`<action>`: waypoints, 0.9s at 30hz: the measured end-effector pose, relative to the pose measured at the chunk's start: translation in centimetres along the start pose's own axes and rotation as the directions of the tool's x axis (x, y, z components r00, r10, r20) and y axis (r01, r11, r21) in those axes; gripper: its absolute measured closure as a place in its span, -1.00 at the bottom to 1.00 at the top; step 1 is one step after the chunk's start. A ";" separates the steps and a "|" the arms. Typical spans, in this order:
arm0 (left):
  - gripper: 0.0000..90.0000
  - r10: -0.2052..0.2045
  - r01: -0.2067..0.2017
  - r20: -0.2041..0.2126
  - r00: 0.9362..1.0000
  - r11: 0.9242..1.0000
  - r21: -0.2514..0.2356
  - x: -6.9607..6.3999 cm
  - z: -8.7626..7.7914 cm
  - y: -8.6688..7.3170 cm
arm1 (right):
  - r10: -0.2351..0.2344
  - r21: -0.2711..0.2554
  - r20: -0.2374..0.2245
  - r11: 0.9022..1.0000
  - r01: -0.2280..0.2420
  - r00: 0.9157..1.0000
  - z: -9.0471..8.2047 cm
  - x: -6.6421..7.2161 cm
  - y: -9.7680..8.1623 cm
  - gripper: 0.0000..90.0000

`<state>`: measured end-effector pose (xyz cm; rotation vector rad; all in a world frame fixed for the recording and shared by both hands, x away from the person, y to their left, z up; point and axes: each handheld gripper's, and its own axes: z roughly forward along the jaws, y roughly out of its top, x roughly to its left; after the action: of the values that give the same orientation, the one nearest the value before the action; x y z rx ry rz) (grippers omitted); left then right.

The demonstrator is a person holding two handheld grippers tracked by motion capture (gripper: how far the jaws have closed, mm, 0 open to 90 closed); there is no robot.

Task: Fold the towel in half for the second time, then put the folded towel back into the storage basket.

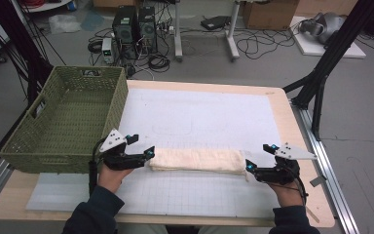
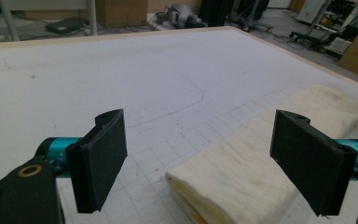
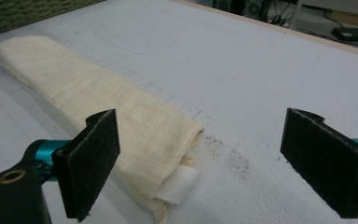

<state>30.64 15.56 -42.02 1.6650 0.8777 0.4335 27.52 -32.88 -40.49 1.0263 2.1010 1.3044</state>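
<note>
Tools: left tool [image 1: 143,146] and right tool [image 1: 256,158] wide, empty | folded towel [image 1: 197,160]: soft, light, floppy | grasp both short ends

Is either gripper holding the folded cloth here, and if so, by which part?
Nothing is held. The left gripper and right gripper stand open, one at each end of the folded cream cloth, which lies flat on the white mat.

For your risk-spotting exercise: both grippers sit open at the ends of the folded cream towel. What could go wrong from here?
1. The folded cream towel shows loose layers at each end; a shallow pinch by the left gripper might take only the top layers, so the fold may open.
2. The white label pokes out near the right gripper, which might catch that alone.
3. The green woven basket stands close and could be knocked.
</note>
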 end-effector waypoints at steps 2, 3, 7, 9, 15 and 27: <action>-0.58 0.007 -0.006 0.003 1.000 1.000 -0.007 0.0 0.0 0.1 | -0.001 0.001 -0.008 1.000 0.001 1.000 0.1 0.0 0.0 -0.76; -0.58 0.008 -0.008 0.006 1.000 1.000 -0.010 0.0 -0.1 0.1 | 0.000 0.006 -0.008 1.000 0.000 1.000 0.1 0.0 0.0 -0.76; -0.58 0.014 -0.013 0.022 1.000 1.000 -0.020 -0.1 -0.1 0.1 | -0.009 0.010 -0.002 1.000 0.009 1.000 0.2 0.0 0.0 -0.76; -0.58 0.019 -0.019 0.018 1.000 1.000 -0.013 -0.1 -0.1 0.1 | -0.010 0.010 -0.002 1.000 0.010 1.000 0.1 0.0 -0.1 -0.76; -0.57 0.017 -0.017 0.009 1.000 1.000 0.001 0.1 0.0 -0.1 | -0.025 0.017 -0.001 1.000 0.025 1.000 0.3 0.0 -0.1 -0.75; -0.57 -0.001 0.002 -0.016 1.000 0.999 0.036 0.2 0.2 -0.3 | -0.006 0.012 0.009 1.000 0.006 1.000 0.3 -0.1 -0.2 -0.76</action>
<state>30.84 15.59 -42.39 1.6962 0.9031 0.4325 27.68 -32.83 -40.77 1.0284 2.1065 1.2832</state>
